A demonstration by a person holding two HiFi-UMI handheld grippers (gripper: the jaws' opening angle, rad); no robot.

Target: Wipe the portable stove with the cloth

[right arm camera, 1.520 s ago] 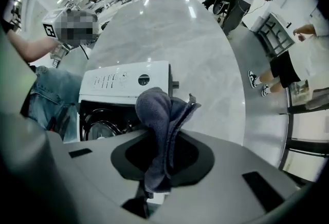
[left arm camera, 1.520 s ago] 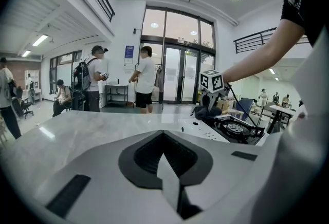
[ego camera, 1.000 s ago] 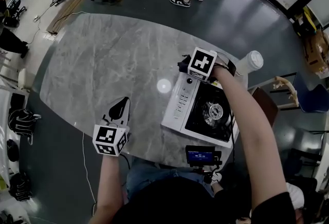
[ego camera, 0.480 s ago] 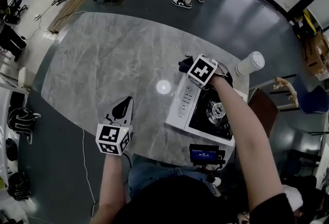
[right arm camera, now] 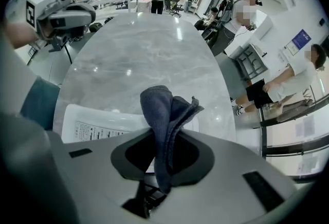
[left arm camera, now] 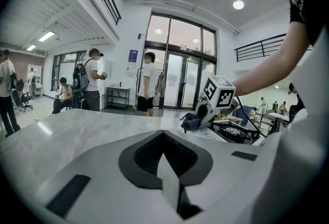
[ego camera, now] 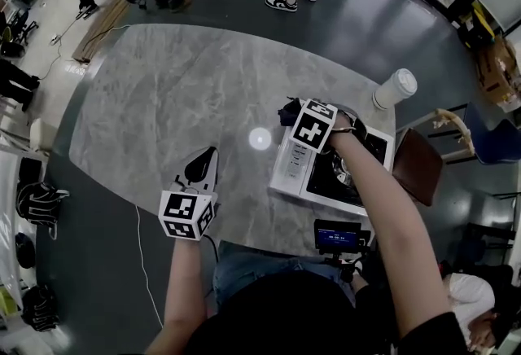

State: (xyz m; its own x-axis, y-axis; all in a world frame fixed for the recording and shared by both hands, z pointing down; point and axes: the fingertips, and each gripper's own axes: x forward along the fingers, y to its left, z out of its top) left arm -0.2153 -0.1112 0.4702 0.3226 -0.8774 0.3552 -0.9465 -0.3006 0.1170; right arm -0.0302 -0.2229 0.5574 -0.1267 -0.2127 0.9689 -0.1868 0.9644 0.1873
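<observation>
Stretching over the portable stove (ego camera: 295, 168) at the tabletop's right edge, the right gripper (ego camera: 291, 112) pinches the cloth (right arm camera: 162, 111) at the stove's far-left corner. The left gripper (ego camera: 203, 164), jaws together and empty, is by the near edge. A lidded cup (ego camera: 396, 89) stands beyond the stove.

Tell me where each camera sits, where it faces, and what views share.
Head view: on the head, facing down at the table; both forearms, left gripper, right gripper show.
Left gripper view: on that gripper, facing across the table; its shut jaws show.
Right gripper view: on that gripper, facing over the stove; its jaws clamp the cloth.
Shared: all show the stove.
</observation>
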